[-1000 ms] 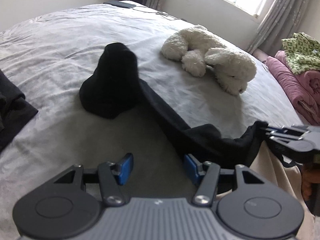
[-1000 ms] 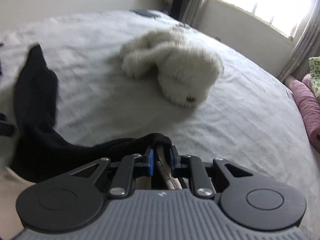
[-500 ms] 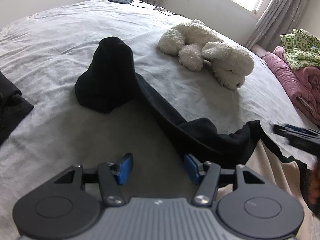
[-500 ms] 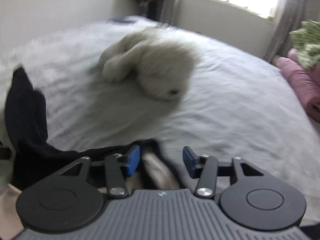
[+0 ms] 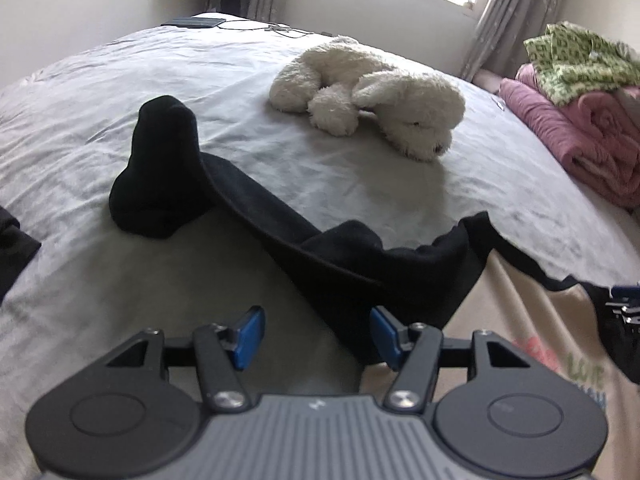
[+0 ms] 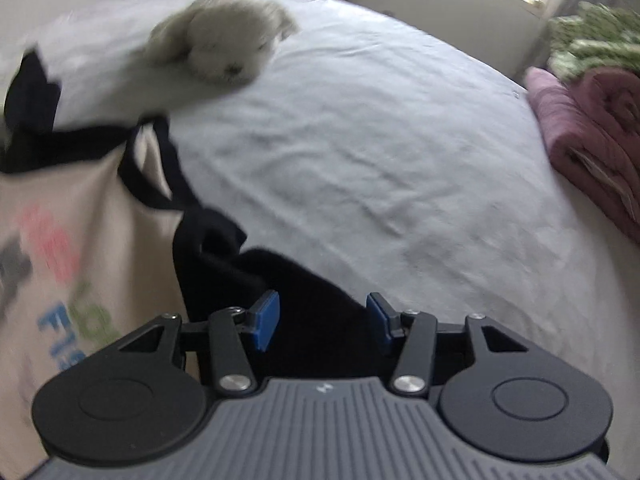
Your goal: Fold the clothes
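A beige T-shirt with black sleeves and a black collar (image 5: 532,320) lies on the grey bed. One long black sleeve (image 5: 256,204) stretches away to a bunched end (image 5: 160,168). My left gripper (image 5: 316,334) hangs open just above the bed, its right pad beside the sleeve's base. In the right wrist view the shirt's printed front (image 6: 68,240) fills the left side. My right gripper (image 6: 322,320) is open over the other black sleeve (image 6: 304,312), gripping nothing. Its tip (image 5: 624,304) shows at the left wrist view's right edge.
A white plush dog (image 5: 384,100) lies on the grey bed sheet (image 5: 80,92) beyond the shirt. Folded pink blankets (image 5: 580,132) and a green patterned cloth (image 5: 576,60) are stacked at the right. Another dark garment (image 5: 12,240) lies at the left edge. A window is behind.
My right gripper opened and let go of the shirt's collar, then swung right over the other black sleeve. The shirt settled flat. The left gripper stayed open and shifted slightly.
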Motion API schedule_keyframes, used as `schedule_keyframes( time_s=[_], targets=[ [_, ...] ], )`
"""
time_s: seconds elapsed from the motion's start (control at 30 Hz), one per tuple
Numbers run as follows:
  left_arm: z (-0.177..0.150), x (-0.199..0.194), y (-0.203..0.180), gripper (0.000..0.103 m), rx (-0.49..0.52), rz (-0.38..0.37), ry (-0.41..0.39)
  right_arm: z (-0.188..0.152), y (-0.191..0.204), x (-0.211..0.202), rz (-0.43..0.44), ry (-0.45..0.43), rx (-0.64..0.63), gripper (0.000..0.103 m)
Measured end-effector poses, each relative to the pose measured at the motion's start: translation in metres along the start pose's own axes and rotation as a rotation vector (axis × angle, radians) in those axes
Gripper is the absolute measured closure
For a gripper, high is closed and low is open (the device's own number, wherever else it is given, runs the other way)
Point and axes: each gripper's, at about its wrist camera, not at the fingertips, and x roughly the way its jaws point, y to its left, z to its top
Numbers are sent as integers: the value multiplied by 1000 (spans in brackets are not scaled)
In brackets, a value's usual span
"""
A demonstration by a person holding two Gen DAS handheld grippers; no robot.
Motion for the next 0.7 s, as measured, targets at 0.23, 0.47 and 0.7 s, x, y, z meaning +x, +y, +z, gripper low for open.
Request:
schedule_keyframes(
  time_s=[0.23,0.47,0.7],
  targets=[
    [-2,6,2,43,22,15,7,5,-2,17,130,30,-53,68],
    [-3,3,2,43,27,32,-6,0,8,-6,-1,-16,-99,95],
    [-2,3,4,43,12,63,-20,-3,8,-30,-334,-106,5,96]
  ],
)
